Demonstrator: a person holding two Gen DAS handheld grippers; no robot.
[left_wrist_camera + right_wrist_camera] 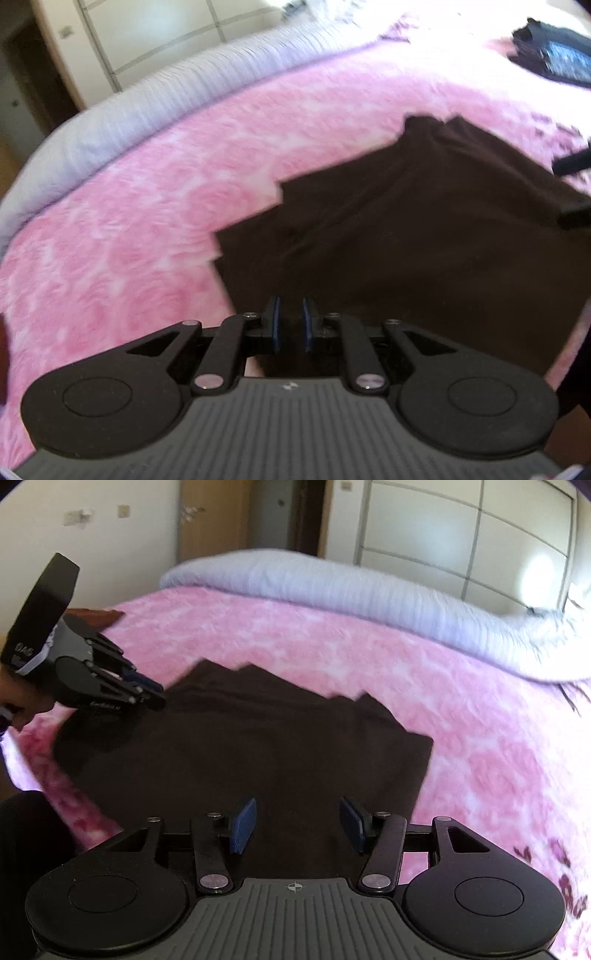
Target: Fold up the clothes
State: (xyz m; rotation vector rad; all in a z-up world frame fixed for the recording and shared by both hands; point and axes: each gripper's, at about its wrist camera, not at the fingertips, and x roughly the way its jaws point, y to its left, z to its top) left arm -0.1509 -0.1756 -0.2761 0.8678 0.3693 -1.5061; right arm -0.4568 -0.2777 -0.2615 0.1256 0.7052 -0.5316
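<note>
One dark brown garment (240,746) lying flat on pink bedspread (369,672), jagged edge toward 12 o'clock. Left gripper (291,325) over near edge: jaws almost together, narrow slit, no cloth visibly between. Right gripper (295,825) above same garment: jaws well apart, empty. Grey duvet (332,583) bunched at 1 o'clock.

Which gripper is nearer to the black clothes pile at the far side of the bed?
Right. The right gripper is nearer the black pile, over the brown garment's far side; the left gripper is over its near edge.
</note>
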